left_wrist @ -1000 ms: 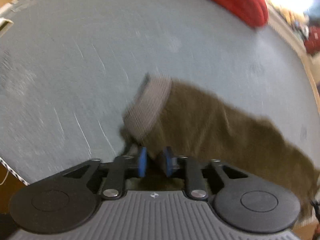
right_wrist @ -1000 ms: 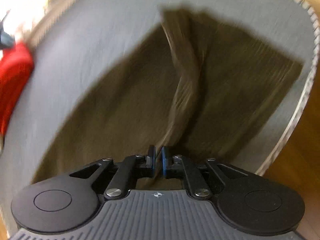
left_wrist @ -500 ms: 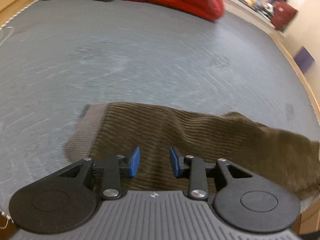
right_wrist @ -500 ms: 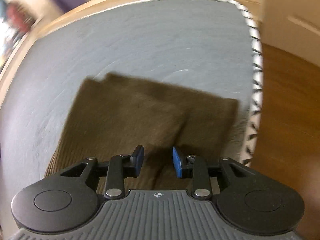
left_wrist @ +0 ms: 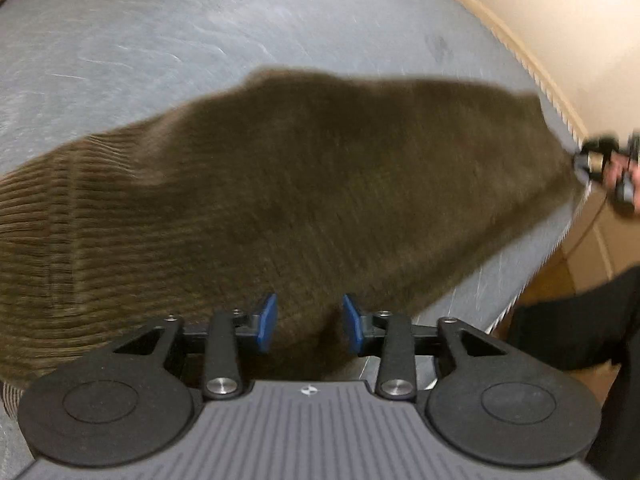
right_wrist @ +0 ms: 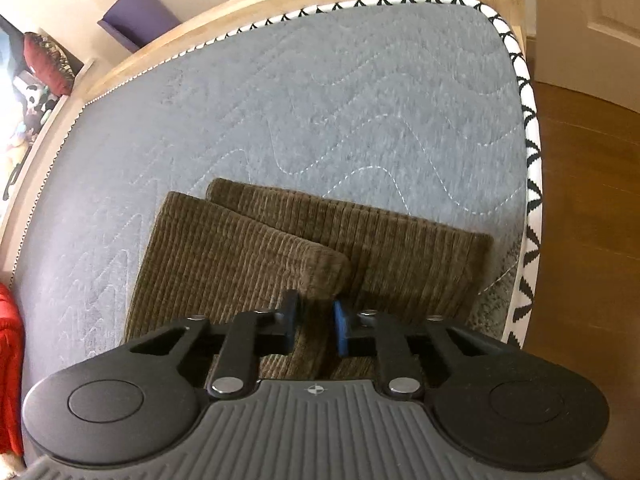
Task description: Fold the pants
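- Hanging just over the brown pants (left_wrist: 288,200), the left gripper (left_wrist: 310,322) has its blue pads spread wide with nothing between them.
- Hovering low over the folded leg ends, the right gripper (right_wrist: 314,326) has its jaws apart too, holding nothing.
- Lying flat, the pants (right_wrist: 256,252) rest on the gray quilted mattress (right_wrist: 320,100), near its corner.
- Farther off, something red (right_wrist: 10,368) sits at the mattress edge.

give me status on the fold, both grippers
Left gripper open, over pants. Right gripper open, nothing gripped. Pants lie folded on mattress, near its edge. Nothing in the way.
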{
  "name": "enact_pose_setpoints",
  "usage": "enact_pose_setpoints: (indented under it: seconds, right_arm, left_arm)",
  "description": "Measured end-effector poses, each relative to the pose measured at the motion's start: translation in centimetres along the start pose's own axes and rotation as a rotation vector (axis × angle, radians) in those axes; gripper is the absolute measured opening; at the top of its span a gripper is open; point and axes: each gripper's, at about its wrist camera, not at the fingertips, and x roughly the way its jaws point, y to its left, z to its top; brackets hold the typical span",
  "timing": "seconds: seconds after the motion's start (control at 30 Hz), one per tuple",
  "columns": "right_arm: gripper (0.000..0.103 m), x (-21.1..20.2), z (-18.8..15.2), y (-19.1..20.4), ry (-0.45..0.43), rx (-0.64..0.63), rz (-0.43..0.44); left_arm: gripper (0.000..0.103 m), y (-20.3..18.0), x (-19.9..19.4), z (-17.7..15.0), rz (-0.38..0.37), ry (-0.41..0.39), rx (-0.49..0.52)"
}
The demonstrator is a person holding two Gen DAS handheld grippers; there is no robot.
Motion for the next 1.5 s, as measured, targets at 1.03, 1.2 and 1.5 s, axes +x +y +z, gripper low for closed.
enact_pose_setpoints:
  seconds: [1.03, 1.2, 1.5]
  right_arm:
    - [0.013, -4.4, 0.9, -3.1, -0.010, -0.016, -0.151]
    - [0.022, -6.4, 0.7, -2.1, -0.103, 0.006, -0.265]
    - [0.023, -7.1, 0.0, 1.9, -0.194, -0.135, -0.219]
  left_arm:
    - [0.002, -1.7, 1.4, -4.0, 0.083, 0.157, 0.246]
    - [0.012, 2.4, -4.1, -2.0, 0.029, -0.065, -0.006]
    - [0.009, 11.4, -3.6, -6.1, 0.264, 0.077, -0.327]
